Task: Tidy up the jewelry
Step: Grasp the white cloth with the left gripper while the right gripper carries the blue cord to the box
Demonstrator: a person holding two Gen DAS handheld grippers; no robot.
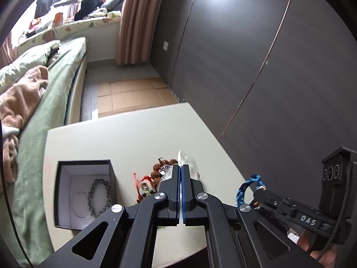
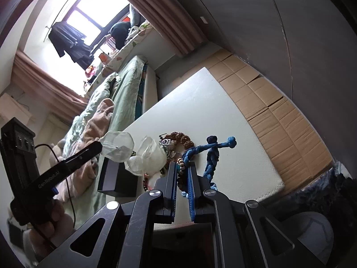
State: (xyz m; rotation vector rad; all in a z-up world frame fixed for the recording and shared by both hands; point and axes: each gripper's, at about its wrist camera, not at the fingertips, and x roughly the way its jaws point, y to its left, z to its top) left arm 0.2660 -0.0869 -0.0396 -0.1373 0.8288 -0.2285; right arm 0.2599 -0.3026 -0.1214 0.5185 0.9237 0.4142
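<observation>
In the left wrist view my left gripper (image 1: 180, 167) is shut on a small clear plastic bag (image 1: 187, 158), lifted over the white table (image 1: 125, 138). Below its fingers lies a pile of jewelry (image 1: 159, 173) with brown beads and red cord. An open black box (image 1: 64, 201) at the left holds a grey bead bracelet (image 1: 100, 197) and a thin ring. My right gripper (image 2: 181, 165) is shut on a blue braided bracelet (image 2: 212, 156) that hangs from its pads. The right wrist view also shows the left gripper (image 2: 99, 146) pinching the clear bag (image 2: 118, 146), with the brown bead bracelet (image 2: 180, 139) behind.
A bed with a green sheet (image 1: 44, 111) and a tan blanket runs along the table's left side. Flattened cardboard (image 1: 133, 96) covers the floor beyond the table. Dark wardrobe doors (image 1: 245, 55) stand to the right. More crumpled clear plastic (image 2: 149, 156) sits by the box (image 2: 116, 178).
</observation>
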